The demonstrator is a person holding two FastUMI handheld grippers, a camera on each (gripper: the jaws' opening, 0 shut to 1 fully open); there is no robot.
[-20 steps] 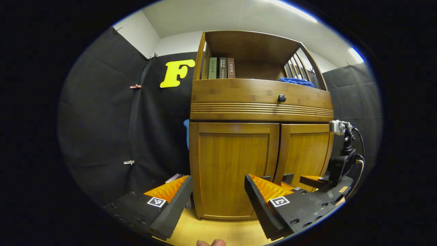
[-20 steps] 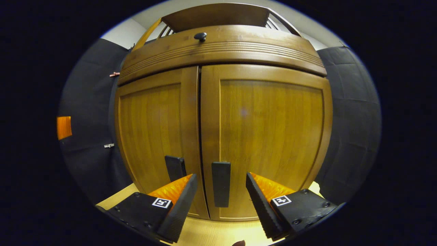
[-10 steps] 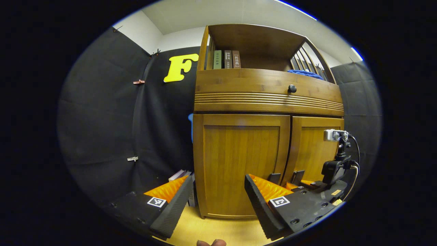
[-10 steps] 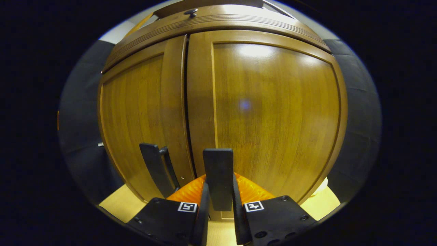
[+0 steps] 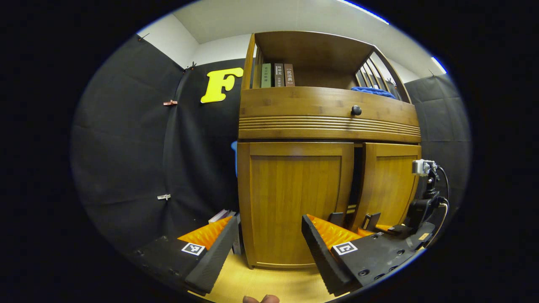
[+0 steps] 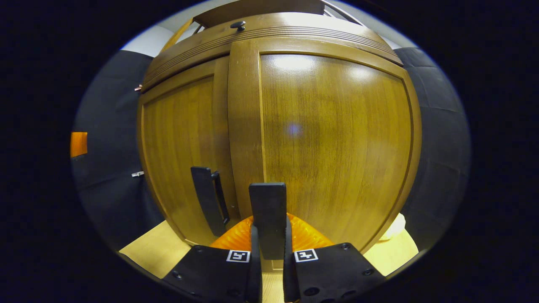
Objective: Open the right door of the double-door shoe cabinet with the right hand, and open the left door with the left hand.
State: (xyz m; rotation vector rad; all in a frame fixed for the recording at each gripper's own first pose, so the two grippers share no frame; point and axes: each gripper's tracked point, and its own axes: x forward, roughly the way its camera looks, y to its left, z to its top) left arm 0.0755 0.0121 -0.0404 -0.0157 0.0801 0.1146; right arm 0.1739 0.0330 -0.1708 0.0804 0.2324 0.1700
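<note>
Left gripper view: I see the whole tall brown wooden shoe cabinet (image 5: 328,168) from a little way back, with its open shelf on top.
Right gripper view: I am right up close to the two doors, so the shelf is out of my sight here.
Right door: the brown wooden right door (image 6: 332,139) sticks out in front of the left one. In the left gripper view a dark gap (image 5: 356,176) shows between the doors.
Left door: the brown wooden left door (image 5: 294,202) sits flat in its frame.
Right gripper (image 6: 269,269): my black and orange tongs are clenched on the flat black handle of the right door (image 6: 268,219), one finger on each side of it.
Left gripper (image 5: 269,248): my other tongs are spread wide apart with nothing between them, in front of the left door and not touching it.
Left handle: the flat black handle of the left door (image 6: 206,200) stands just beside the one I hold.
On the shelf: three upright books (image 5: 277,75) stand at the left and a blue folded cloth (image 5: 372,91) lies at the right.
Drawer: a round black knob (image 5: 356,110) sits on the wide wooden band above the doors.
Floor: light yellow wooden floor (image 5: 261,284) lies under the cabinet.
In the way: the far gripper with its small camera and black cable (image 5: 425,189) hides the lower right corner of the cabinet in the left gripper view.
</note>
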